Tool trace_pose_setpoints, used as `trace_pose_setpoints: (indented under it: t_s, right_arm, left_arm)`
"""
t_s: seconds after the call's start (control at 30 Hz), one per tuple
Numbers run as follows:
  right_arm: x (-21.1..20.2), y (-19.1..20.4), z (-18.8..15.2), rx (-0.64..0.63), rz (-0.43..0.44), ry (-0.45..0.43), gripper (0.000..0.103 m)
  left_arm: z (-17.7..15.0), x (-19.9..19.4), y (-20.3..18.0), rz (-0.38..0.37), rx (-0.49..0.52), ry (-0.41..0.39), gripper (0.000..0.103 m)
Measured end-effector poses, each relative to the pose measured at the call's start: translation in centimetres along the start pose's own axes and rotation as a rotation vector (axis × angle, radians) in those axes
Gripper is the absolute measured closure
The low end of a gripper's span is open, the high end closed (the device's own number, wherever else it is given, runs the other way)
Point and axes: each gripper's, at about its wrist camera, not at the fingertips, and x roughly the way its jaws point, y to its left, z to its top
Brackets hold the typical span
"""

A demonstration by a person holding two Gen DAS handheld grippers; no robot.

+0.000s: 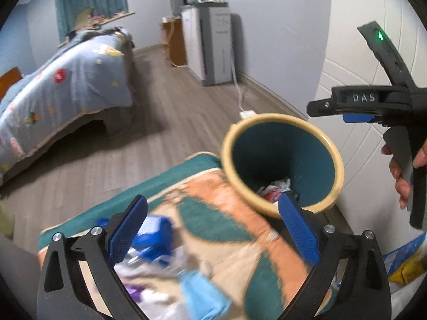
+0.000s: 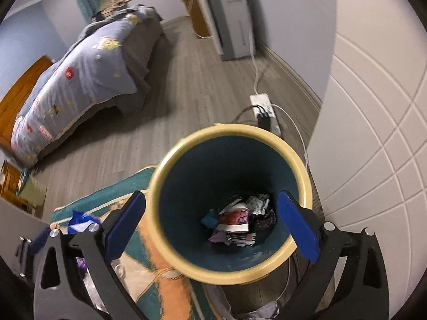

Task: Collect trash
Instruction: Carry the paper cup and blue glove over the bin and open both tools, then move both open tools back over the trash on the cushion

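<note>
left gripper point(image 1: 212, 226) jaws spread wide, nothing between the blue pads, above a teal-and-orange mat point(image 1: 226, 213) strewn with loose trash point(image 1: 160, 264): blue wrapper, clear plastic, pale blue piece. right gripper point(image 2: 210, 225) also released and empty, over the mouth of the waste bin point(image 2: 293, 160). bin has cream rim, teal inside, stands at the mat's far corner beside the white panelled wall point(image 2: 373, 133). crumpled wrappers point(image 2: 240, 224) lie on its bottom. power strip point(image 2: 263, 106) on floor just behind the bin.
</note>
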Motion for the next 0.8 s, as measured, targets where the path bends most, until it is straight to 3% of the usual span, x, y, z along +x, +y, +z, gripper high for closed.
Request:
trace_pose_setpoints:
  t_s: [0.2, 0.37, 0.63, 0.8]
  right_arm:
    - [-2.7, 3.9, -1.5, -0.092, 0.026, 0.000, 0.006]
    - [-4.5, 6.5, -3.2, -0.082, 0.066, 0.030, 0.006]
    - [-5.5, 12.2, -8.1, -0.145, 0.093, 0.082, 0.006]
    - [-4.9, 14.8, -11.1, -0.144, 0.097, 0.141, 0.006]
  left_arm:
    - [-2.4, -7.2, 5.0, 0.071, -0.077, -0.023, 0.005]
    - [-5.8, -12.0, 7.8, 0.138, -0.135, -0.022, 0.005]
    - [-11.4, -14.3, 9.9, 0.212, -0.232, 0.018, 0.005]
    - [-14.4, -13.2, 10.3, 0.169, -0.277, 0.092, 0.005]
